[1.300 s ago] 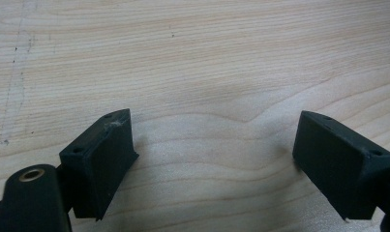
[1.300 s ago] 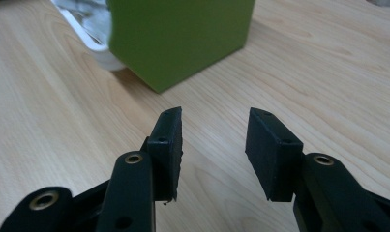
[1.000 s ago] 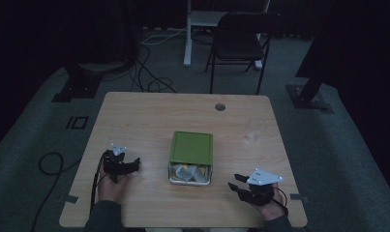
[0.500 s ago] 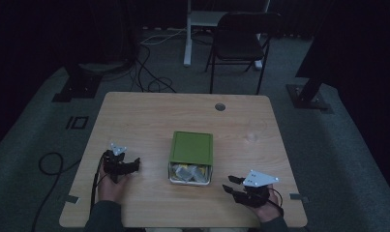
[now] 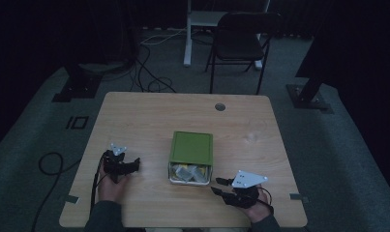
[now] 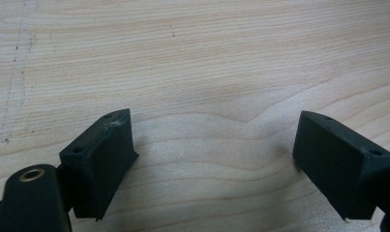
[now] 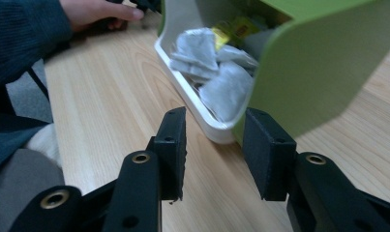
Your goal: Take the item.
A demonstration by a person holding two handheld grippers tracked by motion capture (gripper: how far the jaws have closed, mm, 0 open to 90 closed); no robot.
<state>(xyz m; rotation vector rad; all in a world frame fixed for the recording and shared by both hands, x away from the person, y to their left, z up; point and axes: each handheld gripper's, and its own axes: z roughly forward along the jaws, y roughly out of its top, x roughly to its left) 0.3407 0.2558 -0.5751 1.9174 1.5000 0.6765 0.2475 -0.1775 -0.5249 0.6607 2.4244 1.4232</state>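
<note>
A green box (image 5: 191, 147) lies on its side in the middle of the wooden table (image 5: 149, 116), its open white-lined end toward the person. Several grey sachets (image 7: 217, 72) and a yellow one fill that opening. My right gripper (image 5: 217, 186) (image 7: 214, 116) lies low at the box's near right corner. Its jaws stand partly apart and have just been closing; the white rim (image 7: 221, 135) sits just beyond the tips and the pads press on nothing. To the left of the box, my left gripper (image 5: 134, 164) (image 6: 212, 121) stands wide open over bare wood.
A grommet hole (image 5: 220, 107) sits near the table's far edge. Behind the table stand a dark chair (image 5: 241, 38) and a white post, with cables on the floor. In the right gripper view, the person's other hand (image 7: 103, 12) rests beyond the box.
My right gripper has slid left along the table's near edge toward the box's open end. The left gripper and the box have kept still.
</note>
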